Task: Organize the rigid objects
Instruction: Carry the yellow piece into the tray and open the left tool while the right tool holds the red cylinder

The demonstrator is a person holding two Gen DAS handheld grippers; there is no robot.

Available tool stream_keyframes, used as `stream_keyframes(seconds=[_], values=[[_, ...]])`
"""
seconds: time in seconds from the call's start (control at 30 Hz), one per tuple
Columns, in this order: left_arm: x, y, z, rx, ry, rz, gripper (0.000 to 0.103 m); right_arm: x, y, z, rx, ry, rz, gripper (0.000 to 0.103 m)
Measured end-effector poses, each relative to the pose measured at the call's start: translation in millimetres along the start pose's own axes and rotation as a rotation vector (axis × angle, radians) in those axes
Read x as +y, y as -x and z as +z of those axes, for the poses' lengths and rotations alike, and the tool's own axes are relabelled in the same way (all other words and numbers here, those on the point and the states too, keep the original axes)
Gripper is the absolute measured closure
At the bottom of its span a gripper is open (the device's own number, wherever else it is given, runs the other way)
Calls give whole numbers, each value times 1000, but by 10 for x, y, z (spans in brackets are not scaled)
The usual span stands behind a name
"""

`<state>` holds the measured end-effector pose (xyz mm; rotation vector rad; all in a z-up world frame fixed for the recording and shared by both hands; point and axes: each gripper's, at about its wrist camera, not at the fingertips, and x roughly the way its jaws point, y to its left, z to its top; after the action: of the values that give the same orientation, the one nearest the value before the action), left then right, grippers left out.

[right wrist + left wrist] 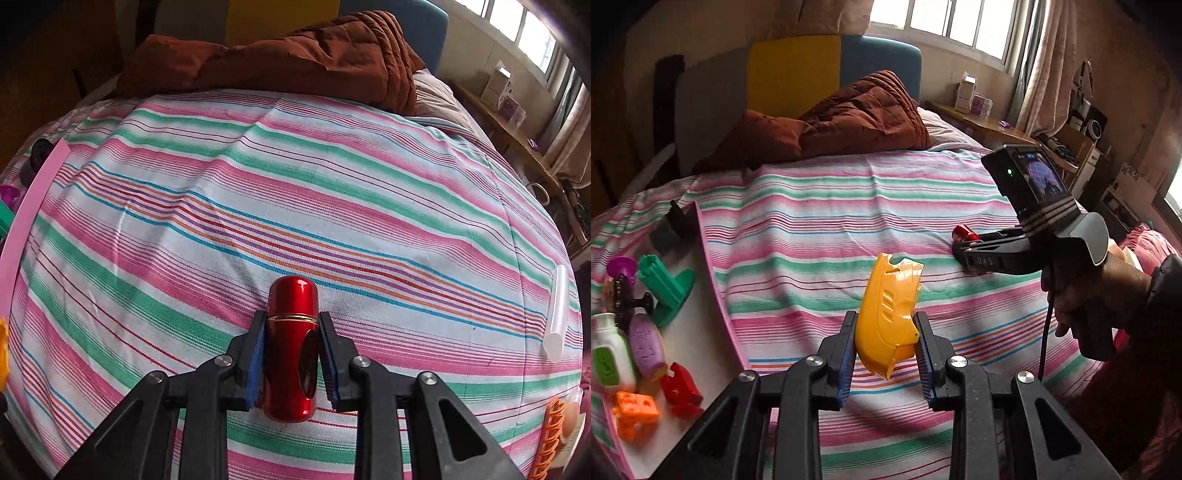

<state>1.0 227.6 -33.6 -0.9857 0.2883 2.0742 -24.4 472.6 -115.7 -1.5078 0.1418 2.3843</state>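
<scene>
My left gripper (885,325) is shut on a yellow plastic shell piece (888,314), held upright above the striped bedsheet. In the left wrist view, my right gripper (960,247) lies low on the bed at the right, a hand on its grip, with a red metal capsule (964,233) at its tip. In the right wrist view the right gripper (291,321) is shut on that red capsule (291,347), which lies lengthwise on the sheet between the blue pads.
A pink-edged white tray (701,295) at the left holds a green stand (666,288), a purple piece (646,345), a white bottle (607,354), a red block (681,393) and an orange block (635,408). A translucent stick (556,314) and an orange rack (550,439) lie at the bed's right. A brown quilt (842,118) is at the head.
</scene>
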Motion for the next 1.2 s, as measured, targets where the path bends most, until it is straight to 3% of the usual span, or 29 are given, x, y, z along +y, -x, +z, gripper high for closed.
stream_keyframes(seconds=[0.37,0.93,1.2], values=[[375,381,-19,-52,67,82,73,-33,-32,49,12,-25,16,76],[996,559,-276,-46,207,153,73,20,-24,44,-4,10,-13,77],[1704,690,-352,-48,404,163,73,36,-25,54,-3,18,-20,77]])
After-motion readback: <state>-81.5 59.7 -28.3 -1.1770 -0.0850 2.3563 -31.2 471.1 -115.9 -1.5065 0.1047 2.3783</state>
